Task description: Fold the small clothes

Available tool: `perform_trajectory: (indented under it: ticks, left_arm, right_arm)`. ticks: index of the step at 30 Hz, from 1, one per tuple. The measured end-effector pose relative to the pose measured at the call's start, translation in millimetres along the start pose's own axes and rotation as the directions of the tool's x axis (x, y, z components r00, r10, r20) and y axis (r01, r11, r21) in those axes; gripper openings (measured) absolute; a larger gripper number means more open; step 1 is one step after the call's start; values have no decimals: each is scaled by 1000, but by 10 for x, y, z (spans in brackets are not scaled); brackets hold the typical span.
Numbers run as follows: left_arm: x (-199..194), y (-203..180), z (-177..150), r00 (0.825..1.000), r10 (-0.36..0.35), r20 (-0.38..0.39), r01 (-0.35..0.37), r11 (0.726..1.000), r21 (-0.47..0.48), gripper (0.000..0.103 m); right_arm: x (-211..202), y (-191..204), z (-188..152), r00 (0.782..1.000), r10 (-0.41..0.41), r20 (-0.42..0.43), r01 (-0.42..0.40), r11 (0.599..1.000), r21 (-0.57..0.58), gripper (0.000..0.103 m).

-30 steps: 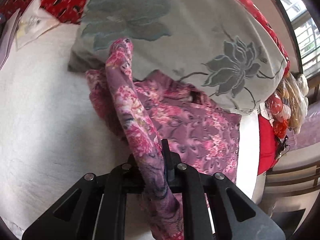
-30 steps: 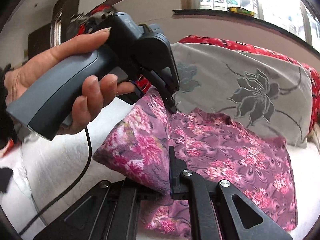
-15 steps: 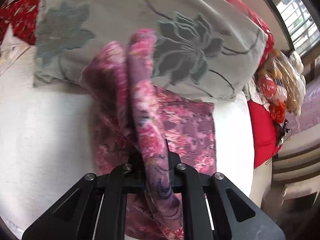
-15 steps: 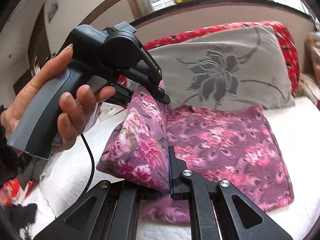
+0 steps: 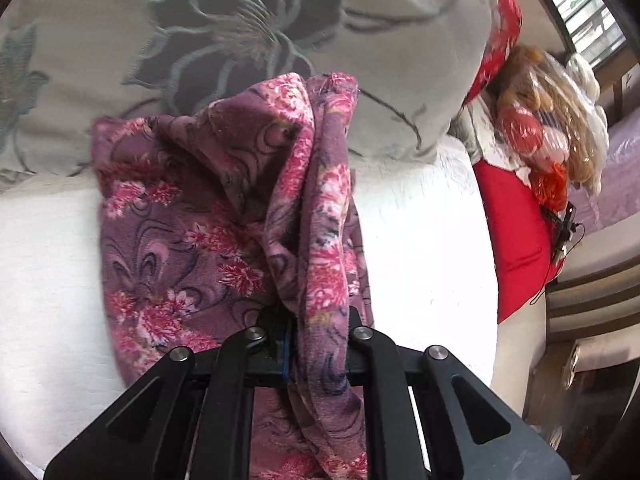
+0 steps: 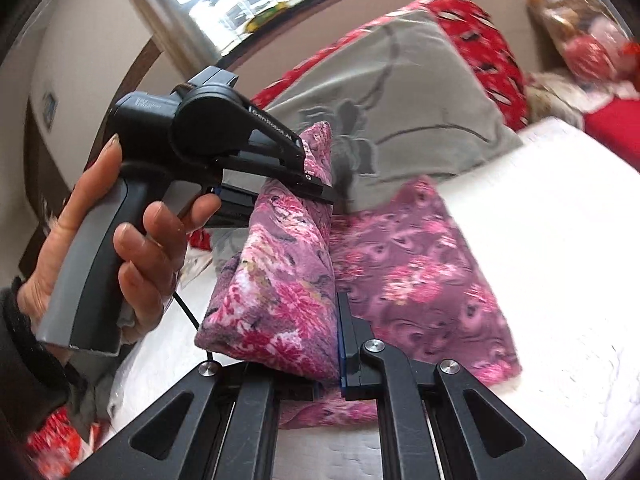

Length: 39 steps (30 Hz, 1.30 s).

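1 purple floral cloth [image 6: 420,264] on white bed [image 6: 560,240], 1 grey pillow [image 5: 360,40] behind. 2 grippers, left [image 6: 320,192] and right [image 6: 332,344], both clenched on cloth's raised edge.

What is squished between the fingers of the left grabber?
A bunched fold of the purple cloth with pink flowers sits clamped between the left gripper fingers. The left wrist view shows it closest.
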<state>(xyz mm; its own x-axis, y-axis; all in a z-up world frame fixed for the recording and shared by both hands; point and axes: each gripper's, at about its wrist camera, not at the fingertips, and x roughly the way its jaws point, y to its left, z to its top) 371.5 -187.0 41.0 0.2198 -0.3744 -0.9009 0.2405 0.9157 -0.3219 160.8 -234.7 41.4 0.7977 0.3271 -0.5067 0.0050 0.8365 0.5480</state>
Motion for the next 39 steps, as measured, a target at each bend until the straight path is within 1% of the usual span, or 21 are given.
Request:
perform_trajectory:
  ticks: [6, 11, 12, 14, 15, 16, 17, 19, 21, 23, 24, 26, 27, 29, 30, 32, 34, 36, 37, 38, 39]
  left_arm:
    - [359, -87, -13, 998, 15, -63, -16, 1000, -15, 10]
    - [484, -104, -80, 996, 22, -83, -22, 1000, -3, 19]
    - [464, -119, -90, 997, 18, -76, -17, 1000, 13, 19]
    - [349, -127, -117, 999, 9, -46, -6, 999, 52, 20]
    - [260, -110, -131, 1000, -7, -20, 9, 998, 64, 22]
    - [139, -70, -145, 1000, -22, 14, 21, 997, 72, 28]
    - [16, -7, -153, 998, -35, 51, 31, 997, 69, 39]
    - [-237, 175, -156, 991, -44, 125, 39, 998, 40, 44]
    - [-377, 362, -177, 987, -57, 152, 55, 998, 18, 45]
    - [-462, 609, -237, 985, 1, 171, -1, 1000, -1, 45]
    - [-467, 709, -269, 984, 24, 174, -24, 1000, -4, 45]
    - [-421, 922, -381, 984, 72, 164, -68, 997, -29, 45]
    - [-381, 1024, -429, 986, 72, 151, -64, 997, -51, 45]
    - [-277, 1222, -539, 993, 35, 115, -21, 993, -118, 45]
    - [-245, 1280, -578, 994, 16, 105, -1, 990, -143, 45]
    - [-199, 1398, -654, 995, -27, 93, 44, 982, -183, 45]
    - [-214, 1454, -684, 994, -38, 99, 56, 981, -185, 45]
    - [-280, 1466, -690, 992, -29, 125, 50, 985, -165, 45]
    - [-314, 1459, -701, 990, -17, 141, 38, 988, -152, 45]
    - [-318, 1450, -708, 988, 17, 154, 6, 990, -142, 47]
    - [-277, 1443, -703, 986, 59, 155, -38, 990, -136, 49]
  right_arm:
    - [14, -370, -50, 999, -12, -33, 16, 993, 121, 5]
    - [155, -640, -146, 996, -11, -91, 31, 975, 219, 6]
    - [207, -722, -177, 993, -1, -114, 30, 967, 254, 7]
    - [267, -840, -214, 990, 0, -141, 43, 952, 304, 22]
    - [301, -914, -226, 986, -1, -164, 56, 942, 331, 26]
    - [320, -953, -228, 983, 4, -181, 60, 937, 343, 27]
    - [327, -979, -226, 981, 13, -194, 57, 934, 353, 27]
    - [282, -993, -184, 979, 13, -202, 58, 938, 343, 28]
    - [184, -977, -112, 979, -2, -206, 68, 946, 316, 30]
    - [53, -985, -24, 985, -2, -172, 56, 949, 310, 30]
    - [-56, -1000, 73, 992, -19, -121, 56, 951, 304, 30]
    - [-158, -1027, 300, 998, -43, -35, 52, 955, 293, 37]
    - [-123, -1032, 440, 999, -43, -21, 47, 959, 280, 45]
    - [140, -1004, 697, 997, -24, -67, 40, 969, 243, 49]
    - [354, -989, 802, 993, 5, -119, 22, 974, 225, 49]
    - [717, -957, 917, 982, -28, -185, 64, 979, 193, 49]
    - [1110, -908, 975, 956, -89, -279, 129, 983, 128, 49]
    - [1373, -805, 943, 925, -79, -371, 118, 990, 82, 48]
    - [1412, -731, 959, 926, -86, -367, 107, 994, 36, 29]
    - [1406, -663, 984, 937, -107, -334, 108, 994, -17, 8]
    - [1372, -604, 1012, 952, -123, -281, 108, 992, -67, 7]
